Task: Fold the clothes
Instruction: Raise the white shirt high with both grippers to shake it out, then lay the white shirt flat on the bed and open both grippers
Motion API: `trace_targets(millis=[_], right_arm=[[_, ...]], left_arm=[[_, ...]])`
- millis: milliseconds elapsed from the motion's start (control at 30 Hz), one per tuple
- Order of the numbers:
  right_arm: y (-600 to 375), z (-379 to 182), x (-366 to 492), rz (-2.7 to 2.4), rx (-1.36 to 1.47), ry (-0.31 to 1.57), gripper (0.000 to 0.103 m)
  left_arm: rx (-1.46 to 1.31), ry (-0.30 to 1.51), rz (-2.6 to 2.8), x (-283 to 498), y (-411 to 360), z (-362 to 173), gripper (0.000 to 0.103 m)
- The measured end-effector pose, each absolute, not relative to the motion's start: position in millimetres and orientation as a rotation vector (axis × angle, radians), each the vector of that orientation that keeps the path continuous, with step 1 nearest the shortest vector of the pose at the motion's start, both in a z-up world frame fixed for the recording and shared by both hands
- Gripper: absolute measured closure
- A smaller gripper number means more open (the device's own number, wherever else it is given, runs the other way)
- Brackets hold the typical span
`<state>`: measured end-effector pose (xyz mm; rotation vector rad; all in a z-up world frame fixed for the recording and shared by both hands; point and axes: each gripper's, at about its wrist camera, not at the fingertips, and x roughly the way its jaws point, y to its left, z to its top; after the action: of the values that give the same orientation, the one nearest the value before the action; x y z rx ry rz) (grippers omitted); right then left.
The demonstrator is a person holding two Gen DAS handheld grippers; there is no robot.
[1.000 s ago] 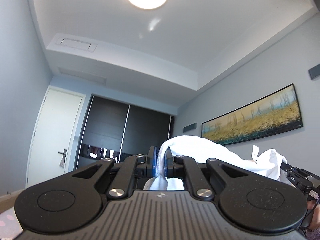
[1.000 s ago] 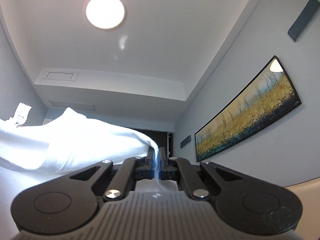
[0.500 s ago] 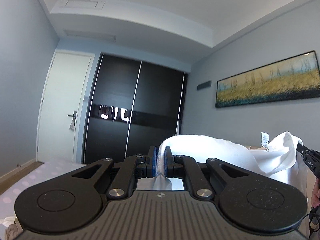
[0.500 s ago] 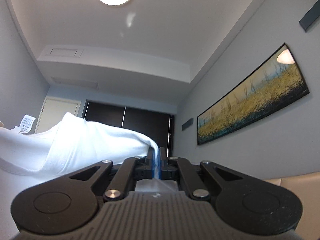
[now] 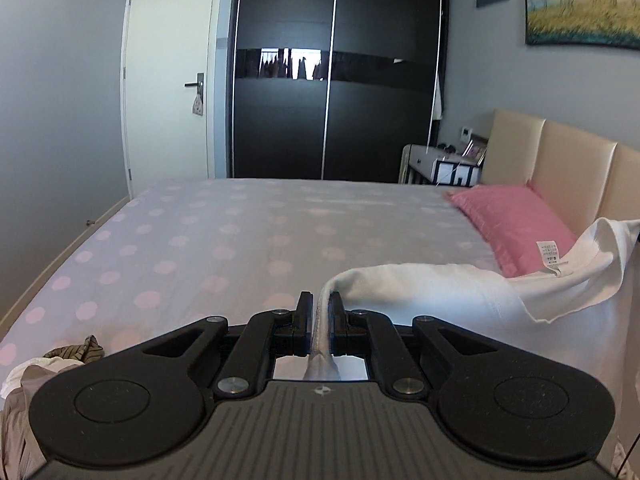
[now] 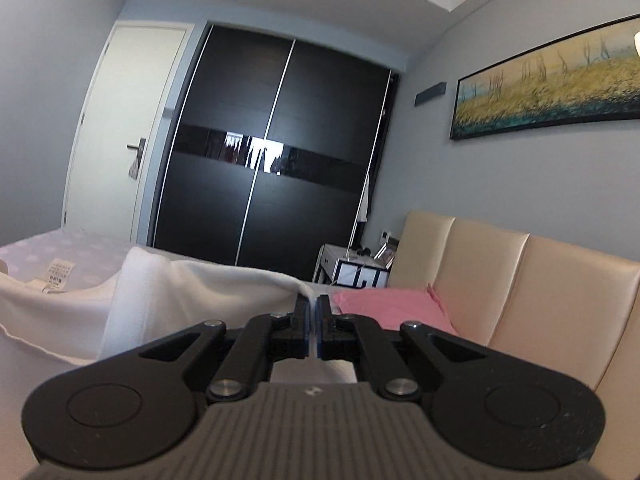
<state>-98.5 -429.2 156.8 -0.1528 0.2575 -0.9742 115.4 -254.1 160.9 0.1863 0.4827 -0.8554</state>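
A white garment (image 5: 448, 292) with a care label (image 5: 550, 254) hangs stretched between my two grippers above the bed. My left gripper (image 5: 319, 306) is shut on one edge of it, and the cloth runs off to the right. My right gripper (image 6: 313, 308) is shut on the other edge of the white garment (image 6: 188, 292), which runs off to the left, its label (image 6: 60, 274) showing. Most of the garment's lower part is hidden below the grippers.
A bed with a pale dotted cover (image 5: 240, 240) lies ahead, with a pink pillow (image 5: 516, 220) and a beige headboard (image 5: 560, 168) on the right. A crumpled heap of clothes (image 5: 52, 364) lies at the lower left. A dark wardrobe (image 5: 332, 72), a white door (image 5: 168, 72) and a bedside table (image 5: 440, 164) stand beyond.
Both grippers have tipped down from facing the ceiling to facing the bed and wardrobe, still holding the white garment. The bed cover and pink pillow have come into view.
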Motion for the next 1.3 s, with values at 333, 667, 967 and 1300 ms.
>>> trace_targets(millis=[333, 667, 967, 1300], right_arm=[[-542, 51, 27, -0.977, -0.054, 0.520, 0.100], [-578, -89, 93, -0.909, -0.082, 0.751, 0.100], [-598, -101, 96, -0.884, 0.014, 0.824, 0.073], [-572, -27, 28, -0.878, 0.086, 0.749, 0.061]], left_arm=[[0.381, 0.641, -0.782, 198, -336, 58, 0.100], [0.565, 0.804, -0.743, 233, -374, -64, 0.100], [0.675, 0.867, -0.714, 237, -383, -81, 0.087], [0.624, 0.771, -0.660, 208, -328, -7, 0.072]])
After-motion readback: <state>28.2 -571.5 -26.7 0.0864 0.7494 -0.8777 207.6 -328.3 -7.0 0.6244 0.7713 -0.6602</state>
